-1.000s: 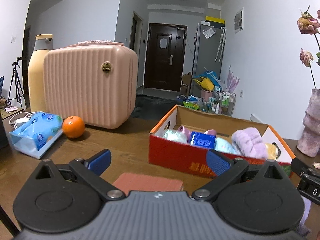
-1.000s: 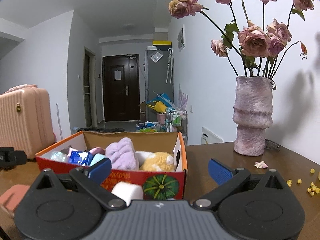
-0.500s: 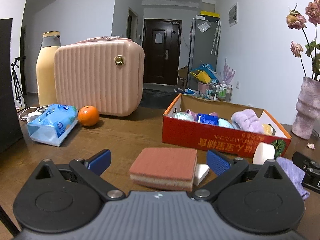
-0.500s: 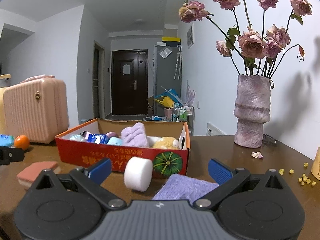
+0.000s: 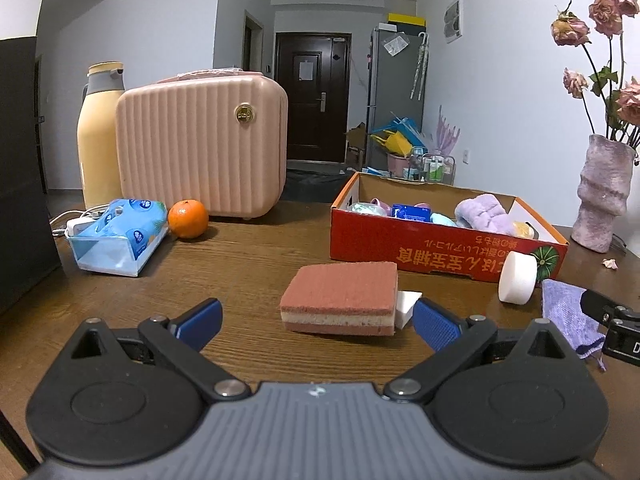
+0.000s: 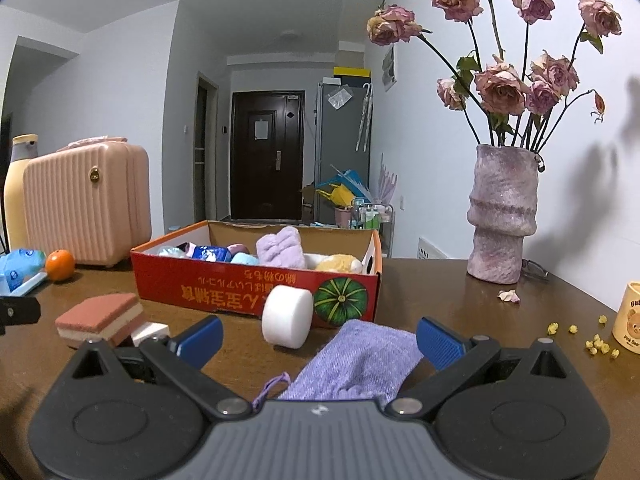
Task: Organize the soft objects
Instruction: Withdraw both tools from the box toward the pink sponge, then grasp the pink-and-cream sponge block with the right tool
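A red cardboard box [image 5: 440,250] [image 6: 256,288] holds several soft items, among them a purple fluffy one [image 5: 484,214] [image 6: 280,246]. In front of it on the wooden table lie a red-brown layered sponge [image 5: 340,298] [image 6: 100,318], a small white block [image 5: 406,306] [image 6: 150,332], a white foam cylinder [image 5: 516,282] [image 6: 286,316] and a purple knitted pouch [image 5: 568,316] [image 6: 360,362]. My left gripper [image 5: 316,322] is open and empty, just short of the sponge. My right gripper [image 6: 318,338] is open and empty, with the pouch lying between its fingers.
A pink case [image 5: 204,144], a cream flask [image 5: 98,132], an orange [image 5: 188,218] and a blue tissue pack [image 5: 120,232] stand at the left. A purple vase [image 6: 502,212] of dried roses and a small cup [image 6: 628,318] stand at the right, with yellow crumbs [image 6: 596,342] nearby.
Both grippers have pulled back from the box and tilted down. The sponge, the white cylinder and the purple pouch have come into fuller view in front of them. Both stay open.
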Available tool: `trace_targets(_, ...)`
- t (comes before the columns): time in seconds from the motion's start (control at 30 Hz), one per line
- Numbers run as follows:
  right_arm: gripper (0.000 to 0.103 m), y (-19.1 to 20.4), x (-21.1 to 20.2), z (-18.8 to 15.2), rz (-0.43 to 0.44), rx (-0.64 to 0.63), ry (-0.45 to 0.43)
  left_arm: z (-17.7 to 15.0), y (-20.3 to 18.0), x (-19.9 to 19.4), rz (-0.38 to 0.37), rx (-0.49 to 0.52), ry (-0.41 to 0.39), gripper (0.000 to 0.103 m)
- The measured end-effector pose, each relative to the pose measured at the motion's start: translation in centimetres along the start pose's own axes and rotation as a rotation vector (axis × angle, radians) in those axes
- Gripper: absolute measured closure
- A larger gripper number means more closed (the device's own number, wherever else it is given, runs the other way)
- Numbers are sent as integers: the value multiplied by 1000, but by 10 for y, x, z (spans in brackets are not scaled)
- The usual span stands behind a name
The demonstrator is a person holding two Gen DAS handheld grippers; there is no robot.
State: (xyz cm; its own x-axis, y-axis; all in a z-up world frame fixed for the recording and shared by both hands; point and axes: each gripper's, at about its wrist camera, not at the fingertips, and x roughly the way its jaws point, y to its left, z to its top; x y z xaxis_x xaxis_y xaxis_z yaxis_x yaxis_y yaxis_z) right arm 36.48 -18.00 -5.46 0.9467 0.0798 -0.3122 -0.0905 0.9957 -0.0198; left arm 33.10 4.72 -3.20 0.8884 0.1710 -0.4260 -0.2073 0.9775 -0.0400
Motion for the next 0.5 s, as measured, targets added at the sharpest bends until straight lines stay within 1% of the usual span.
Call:
trace_targets(0.13,0,0,-1,-1,2,3,4,-1,1,1,-5,4,8,0)
trace_targets(0.3,0,3,1,-3,12,-5,17,0,4,3,-28,16,17,0)
trace_targets(0.4,0,9,5,-3,31,-17,29,0,9,6,-17,37,14,0)
trace_targets(0.5,0,18,10,-2,53,-13,41,1,21,9,-11,23,23,0)
